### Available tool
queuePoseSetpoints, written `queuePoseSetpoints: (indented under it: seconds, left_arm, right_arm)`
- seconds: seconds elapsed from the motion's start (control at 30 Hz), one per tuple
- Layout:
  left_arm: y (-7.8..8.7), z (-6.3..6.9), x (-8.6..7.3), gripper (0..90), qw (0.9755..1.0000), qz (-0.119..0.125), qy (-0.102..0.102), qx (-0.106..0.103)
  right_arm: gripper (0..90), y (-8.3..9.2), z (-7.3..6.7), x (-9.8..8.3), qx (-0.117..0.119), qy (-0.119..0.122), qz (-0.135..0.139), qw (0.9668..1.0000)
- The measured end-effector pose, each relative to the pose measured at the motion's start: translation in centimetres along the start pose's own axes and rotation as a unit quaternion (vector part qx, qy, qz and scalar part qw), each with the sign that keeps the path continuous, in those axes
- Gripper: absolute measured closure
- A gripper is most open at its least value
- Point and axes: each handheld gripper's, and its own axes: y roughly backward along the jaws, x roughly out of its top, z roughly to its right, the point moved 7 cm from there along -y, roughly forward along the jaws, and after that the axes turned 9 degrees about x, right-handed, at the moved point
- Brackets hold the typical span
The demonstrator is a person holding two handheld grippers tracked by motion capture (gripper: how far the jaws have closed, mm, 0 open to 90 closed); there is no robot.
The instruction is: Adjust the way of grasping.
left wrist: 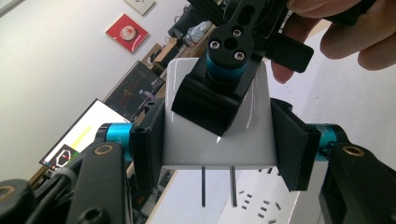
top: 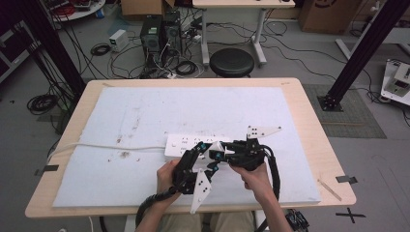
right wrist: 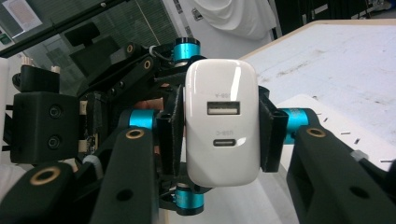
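White charger [right wrist: 222,123] is held above the power strip [top: 181,143], clamped by left gripper [left wrist: 217,140] and right gripper [right wrist: 219,135] at once; prongs [left wrist: 217,185] point toward the strip's sockets; both hands equally near.

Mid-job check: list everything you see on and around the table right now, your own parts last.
Charger: 1, white, two prongs, two USB ports, held between both grippers above the table's near edge.
Power strip: 1, white, on the mat, white cable running left.
Mat: 1, pale blue-white, covers the table.
Table: 1, light wood.
Stool: 1, black, beyond the table.
Left gripper: 1, black, shut on charger.
Right gripper: 1, black, shut on charger.
Hands: 2, on the grippers.
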Motion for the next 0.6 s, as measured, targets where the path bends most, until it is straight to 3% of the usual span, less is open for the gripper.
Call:
queuePoseSetpoints:
  seconds: [0.23,0.57,0.6]
  left_arm:
    - [-0.01,0.07,-0.21,42.5,0.9999,0.0,-0.01,-0.013]
    - [-0.26,0.42,-0.47,42.3,0.9997,-0.012,-0.002,-0.019]
    - [-0.29,0.43,-0.49,42.2,0.9997,-0.013,-0.001,-0.02]
  right_arm:
    - [62.9,0.03,0.1,-0.18,0.007,-0.006,0.001,1.0]
    - [63.1,0.0,0.46,-0.73,-0.013,-0.008,-0.002,0.9999]
    - [63.1,-0.02,0.44,-0.76,-0.023,-0.01,-0.003,0.9997]
